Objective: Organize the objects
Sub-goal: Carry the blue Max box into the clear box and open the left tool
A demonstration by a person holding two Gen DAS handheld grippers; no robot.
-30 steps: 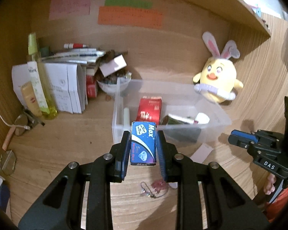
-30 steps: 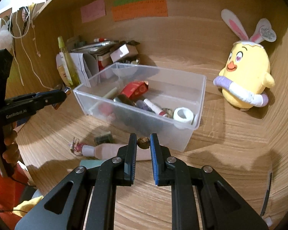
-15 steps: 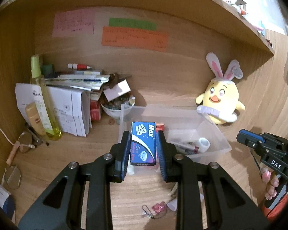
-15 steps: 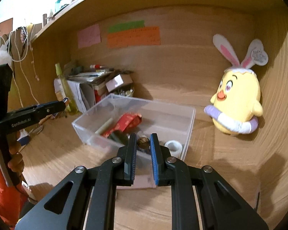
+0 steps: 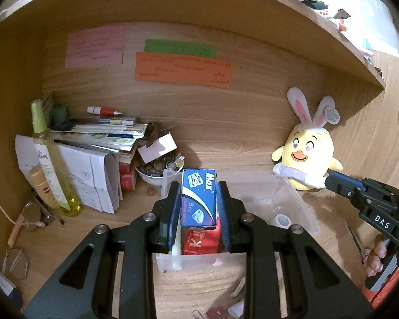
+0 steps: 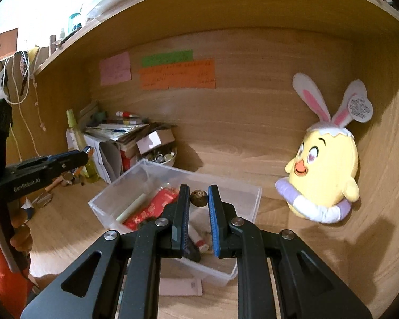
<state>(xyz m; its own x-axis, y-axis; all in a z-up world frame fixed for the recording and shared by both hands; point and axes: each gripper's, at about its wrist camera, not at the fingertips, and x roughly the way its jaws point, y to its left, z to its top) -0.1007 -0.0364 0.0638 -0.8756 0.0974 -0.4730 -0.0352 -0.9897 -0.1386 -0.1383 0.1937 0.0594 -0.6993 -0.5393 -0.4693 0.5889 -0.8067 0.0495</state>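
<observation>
My left gripper (image 5: pixel 199 190) is shut on a blue "Max" box (image 5: pixel 199 199) and holds it above the near left end of the clear plastic bin (image 5: pixel 302 207). A red packet (image 5: pixel 199 242) and a white stick lie in the bin below it. My right gripper (image 6: pixel 198 194) is shut on a small brown round object (image 6: pixel 198 198) and holds it over the bin (image 6: pixel 255 199), which also holds the red packet (image 6: pixel 151 208), a white stick and a small tube. The left gripper shows at the left of the right wrist view (image 6: pixel 86 151).
A yellow bunny-eared plush (image 5: pixel 307 159) sits at the back right. A stack of papers and books (image 5: pixel 98 143), a yellow-green bottle (image 5: pixel 53 167) and a bowl of small items (image 5: pixel 157 167) stand at the back left. Glasses (image 5: pixel 16 263) and loose bits lie on the desk.
Both grippers have risen and moved forward over the bin, each still holding its object. The desk clutter in front of the bin has dropped out of the right wrist view.
</observation>
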